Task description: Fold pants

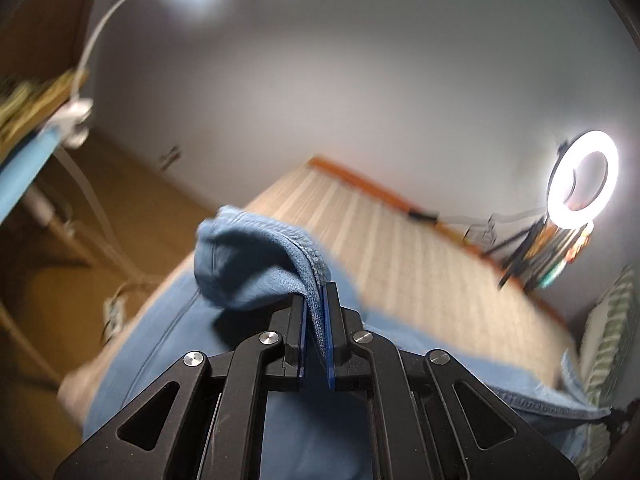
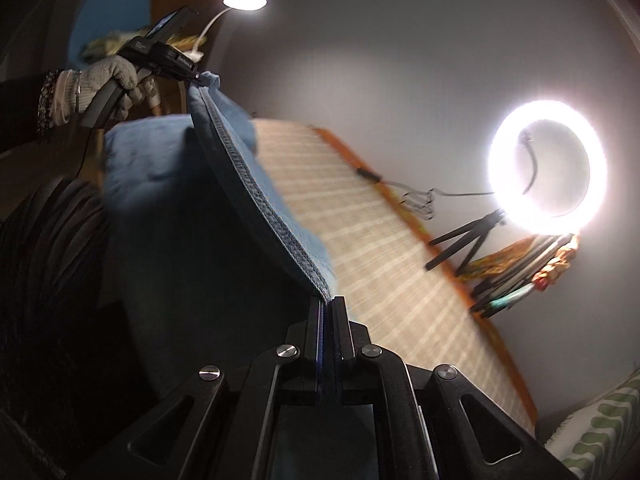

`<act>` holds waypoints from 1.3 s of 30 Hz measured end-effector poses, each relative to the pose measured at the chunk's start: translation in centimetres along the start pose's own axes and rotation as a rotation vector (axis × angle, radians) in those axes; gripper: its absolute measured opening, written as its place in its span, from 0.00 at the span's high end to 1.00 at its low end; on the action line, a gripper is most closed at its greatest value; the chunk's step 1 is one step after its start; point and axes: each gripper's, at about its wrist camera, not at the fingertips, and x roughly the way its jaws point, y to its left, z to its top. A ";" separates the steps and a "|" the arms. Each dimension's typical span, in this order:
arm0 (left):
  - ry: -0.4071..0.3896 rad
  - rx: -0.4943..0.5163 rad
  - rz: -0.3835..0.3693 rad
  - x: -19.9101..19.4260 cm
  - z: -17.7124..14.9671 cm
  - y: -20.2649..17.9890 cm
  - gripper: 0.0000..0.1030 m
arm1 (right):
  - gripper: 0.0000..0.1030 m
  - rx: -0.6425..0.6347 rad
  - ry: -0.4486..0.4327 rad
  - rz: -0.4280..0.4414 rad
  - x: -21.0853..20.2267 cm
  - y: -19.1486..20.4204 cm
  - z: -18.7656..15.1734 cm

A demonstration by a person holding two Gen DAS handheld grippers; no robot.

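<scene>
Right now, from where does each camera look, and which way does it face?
Left wrist: sits on the left tool, faces along it down across the blue pants and the striped table to the wall; only its fingers show.
Right wrist: sits on the right tool, faces along the taut hem toward the left tool in a gloved hand.
Shared: pants, table, ring light, desk lamp.
</scene>
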 end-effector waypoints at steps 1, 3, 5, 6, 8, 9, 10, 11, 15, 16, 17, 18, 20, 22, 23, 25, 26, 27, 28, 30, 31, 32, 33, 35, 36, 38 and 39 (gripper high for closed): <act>0.014 -0.010 0.006 -0.1 -1.0 0.7 0.95 | 0.99 -0.003 0.015 0.023 0.1 0.7 -0.4; 0.048 -0.049 0.010 0.0 -2.9 2.1 0.94 | 0.99 -0.001 0.040 0.064 0.3 1.8 -1.1; 0.069 -0.082 0.006 -0.1 -4.5 3.1 0.94 | 0.99 -0.012 0.053 0.079 0.4 2.7 -1.7; 0.075 -0.089 0.000 -0.2 -5.1 3.5 0.94 | 0.99 -0.012 0.061 0.085 0.5 3.0 -2.0; 0.081 -0.096 -0.015 -0.5 -6.2 4.0 0.93 | 0.99 -0.004 0.076 0.100 0.9 3.1 -2.4; 0.083 -0.103 -0.027 -0.6 -6.6 4.2 0.91 | 0.99 -0.003 0.087 0.108 0.9 3.4 -2.7; 0.084 -0.115 -0.038 -0.7 -6.8 4.5 0.90 | 0.99 -0.005 0.097 0.112 1.1 3.6 -2.9; 0.077 -0.136 -0.052 -0.8 -7.0 4.8 0.89 | 0.99 -0.006 0.109 0.118 1.2 3.6 -3.1; 0.045 -0.214 -0.093 -1.4 -6.6 5.8 0.58 | 0.99 -0.036 0.161 0.133 2.1 3.9 -4.0; 0.037 -0.225 -0.093 -1.6 -6.3 5.9 0.53 | 0.99 -0.042 0.174 0.141 2.4 4.0 -4.1; 0.032 -0.238 -0.090 -1.9 -6.1 6.1 0.48 | 0.98 -0.044 0.187 0.156 2.5 4.1 -4.2; 0.027 -0.256 -0.085 -2.1 -5.8 6.3 0.47 | 0.97 -0.045 0.194 0.171 2.6 4.0 -4.2; 0.023 -0.286 -0.088 -2.2 -5.0 6.7 0.46 | 0.89 -0.032 0.206 0.204 2.4 4.1 -4.1; 0.025 -0.305 -0.087 -2.0 -4.3 7.1 0.45 | 0.78 0.017 0.196 0.242 1.9 3.3 -3.5; 0.035 -0.317 -0.086 -1.6 -3.8 7.2 0.45 | 0.69 0.045 0.179 0.256 1.7 2.9 -3.0; 0.068 -0.350 -0.110 -0.7 -3.3 7.6 0.45 | 0.64 0.085 0.142 0.267 1.4 1.9 -1.8; 0.086 -0.370 -0.119 0.0 -2.9 7.7 0.45 | 0.62 0.104 0.122 0.267 1.4 1.4 -0.9; 0.096 -0.382 -0.122 0.3 -2.9 8.0 0.45 | 0.60 0.118 0.103 0.269 1.5 0.9 0.0; 0.109 -0.397 -0.120 0.8 -2.8 8.1 0.45 | 0.57 0.133 0.083 0.272 1.7 0.4 1.1; 0.135 -0.416 -0.116 1.9 -2.6 8.4 0.45 | 0.51 0.153 0.050 0.281 2.5 -0.2 3.2; 0.147 -0.423 -0.110 2.4 -2.6 8.5 0.45 | 0.43 0.161 0.032 0.298 3.1 -0.6 4.5; 0.162 -0.433 -0.105 2.9 -2.6 8.6 0.45 | 0.34 0.163 0.020 0.318 3.9 -0.7 5.8; 0.172 -0.443 -0.107 3.2 -2.7 8.7 0.45 | 0.33 0.163 0.003 0.337 4.7 -0.9 7.0; 0.181 -0.460 -0.115 3.7 -2.7 9.0 0.45 | 0.33 0.169 -0.040 0.388 6.6 -1.0 10.2; 0.181 -0.466 -0.122 3.9 -2.8 9.2 0.45 | 0.33 0.172 -0.052 0.416 7.3 -0.9 11.2; 0.176 -0.484 -0.145 4.0 -2.9 9.5 0.45 | 0.30 0.170 -0.077 0.473 9.3 -0.7 13.9; 0.176 -0.496 -0.156 4.0 -3.0 9.7 0.45 | 0.30 0.168 -0.084 0.495 10.6 -0.4 15.5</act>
